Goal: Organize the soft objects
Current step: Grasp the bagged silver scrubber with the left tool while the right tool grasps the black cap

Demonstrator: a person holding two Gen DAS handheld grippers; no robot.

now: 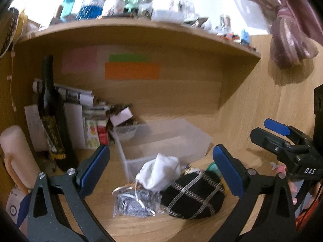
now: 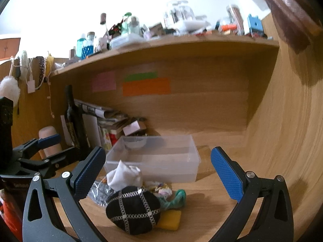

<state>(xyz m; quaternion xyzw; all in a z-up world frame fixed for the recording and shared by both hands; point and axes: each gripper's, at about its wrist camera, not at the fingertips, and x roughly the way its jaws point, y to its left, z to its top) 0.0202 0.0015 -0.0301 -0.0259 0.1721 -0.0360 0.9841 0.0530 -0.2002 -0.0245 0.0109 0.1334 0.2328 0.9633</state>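
Observation:
A pile of soft things lies on the wooden desk before a clear plastic bin (image 1: 167, 141) (image 2: 153, 157). It holds a black pouch with a silver grid (image 1: 193, 195) (image 2: 133, 209), a white cloth (image 1: 161, 171) (image 2: 125, 175), a silver glittery bag (image 1: 133, 201) (image 2: 101, 193), a green sock (image 2: 175, 199) and a yellow sponge (image 2: 169, 219). My left gripper (image 1: 161, 169) is open and empty above the pile. My right gripper (image 2: 157, 173) is open and empty above the pile too. The right gripper also shows at the right of the left wrist view (image 1: 282, 135).
A dark wine bottle (image 1: 52, 125) (image 2: 74, 121) stands at the back left beside stacked papers and small boxes (image 1: 86, 117). A cluttered shelf (image 2: 161, 46) overhangs the desk. A pink cylinder (image 1: 16, 153) stands at the left. The desk's side wall (image 2: 282, 141) rises at the right.

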